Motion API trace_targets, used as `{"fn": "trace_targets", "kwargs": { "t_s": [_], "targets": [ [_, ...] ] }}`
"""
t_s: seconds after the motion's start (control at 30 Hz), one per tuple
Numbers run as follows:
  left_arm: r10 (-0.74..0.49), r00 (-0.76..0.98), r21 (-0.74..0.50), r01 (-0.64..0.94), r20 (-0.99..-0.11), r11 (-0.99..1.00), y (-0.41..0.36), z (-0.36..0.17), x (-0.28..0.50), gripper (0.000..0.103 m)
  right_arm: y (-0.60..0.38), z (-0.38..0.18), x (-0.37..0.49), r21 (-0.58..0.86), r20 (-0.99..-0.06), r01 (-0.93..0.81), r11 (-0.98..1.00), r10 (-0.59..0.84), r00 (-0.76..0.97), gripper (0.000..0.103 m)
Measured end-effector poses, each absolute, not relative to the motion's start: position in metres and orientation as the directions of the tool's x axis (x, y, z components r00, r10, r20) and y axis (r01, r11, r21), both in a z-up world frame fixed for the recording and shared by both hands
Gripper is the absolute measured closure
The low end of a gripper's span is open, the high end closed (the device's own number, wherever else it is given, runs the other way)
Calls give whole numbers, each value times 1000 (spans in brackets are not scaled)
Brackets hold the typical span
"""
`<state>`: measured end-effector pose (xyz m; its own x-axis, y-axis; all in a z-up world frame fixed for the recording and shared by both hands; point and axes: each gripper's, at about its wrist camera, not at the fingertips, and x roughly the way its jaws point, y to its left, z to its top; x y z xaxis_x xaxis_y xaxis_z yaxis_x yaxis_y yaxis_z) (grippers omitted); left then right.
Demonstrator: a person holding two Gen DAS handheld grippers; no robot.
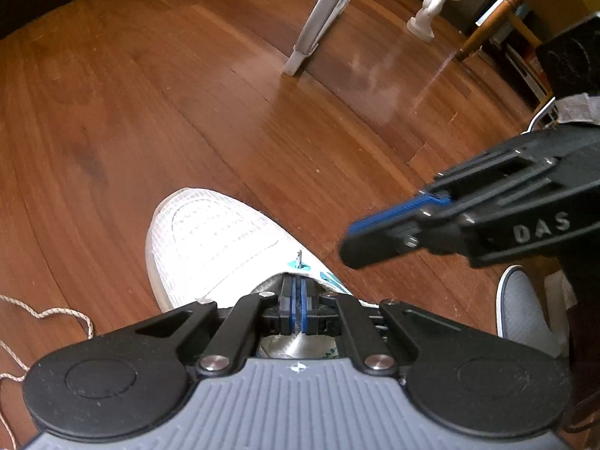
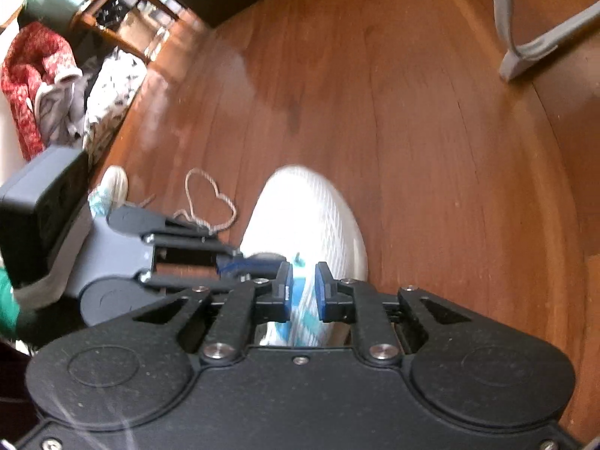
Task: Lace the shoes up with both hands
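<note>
- The white mesh sneaker (image 1: 213, 240) sits on the wooden floor (image 1: 150, 105), toe pointing away, directly under both tools; teal eyelet patches line its throat.
- The left hand-held gripper (image 1: 299, 292) is clenched over the shoe's throat. A thin lace tip (image 1: 299, 258) pokes up just past its pads, but whether the pads actually pinch the lace I cannot tell.
- The right hand-held gripper (image 2: 302, 288) stands slightly parted, straddling the shoe's eyelet row with nothing pressed between its pads; it counts as released.
- The rest of the beige lace (image 2: 210, 202) lies in loose curls on the floor beside the shoe, behind the left tool.
- Risk: the lace tip is small and stiff; if the right pads close off-centre they would likely knock it back through the eyelet rather than catch it.
- Risk: the shoe is unanchored on smooth boards, so a sideways pull could slide or twist it and spoil the alignment.
- Risk: the slack lace could snag under the left tool's body when drawn through.
- The right wrist view is blurred, so fine contact there is uncertain.
- Room: polished reddish floor with glare, a grey furniture leg (image 1: 322, 18), a white figurine (image 1: 438, 0), a second shoe (image 1: 525, 307) and a heap of clothes (image 2: 56, 86) at the edge.
</note>
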<state>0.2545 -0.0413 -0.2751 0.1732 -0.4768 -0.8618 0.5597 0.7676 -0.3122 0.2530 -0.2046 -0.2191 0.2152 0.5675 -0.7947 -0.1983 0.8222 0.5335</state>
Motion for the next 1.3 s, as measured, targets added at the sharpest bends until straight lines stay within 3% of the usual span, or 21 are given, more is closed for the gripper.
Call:
{"fn": "trace_targets", "kwargs": {
  "t_s": [0.67, 0.9, 0.97, 1.03, 1.07, 1.13, 1.3],
  "targets": [
    [-477, 164, -310, 573, -863, 758, -38, -273, 253, 102, -194, -237, 257, 568, -783, -123, 814, 580, 223, 91],
    [-471, 165, -301, 580, -866, 757, -37, -270, 252, 102, -199, -238, 253, 607, -761, -41, 794, 595, 257, 102],
    [-474, 176, -298, 581, -863, 757, -32, -263, 249, 98, -203, -229, 256, 600, -759, -40, 799, 585, 285, 102],
    [-476, 203, -279, 594, -855, 754, -22, -254, 242, 76, -209, -219, 260, 596, -755, -39, 802, 576, 314, 102],
    [-488, 207, -280, 607, -848, 744, -18, -250, 237, 72, -213, -213, 262, 592, -753, -39, 805, 570, 329, 102],
    [-490, 208, -267, 630, -846, 729, -11, -246, 227, 54, -218, -200, 265, 576, -754, -53, 816, 555, 350, 102],
    [-496, 197, -270, 645, -846, 715, 9, -236, 201, 54, -224, -160, 263, 523, -765, -99, 847, 518, 384, 102]
  ]
}}
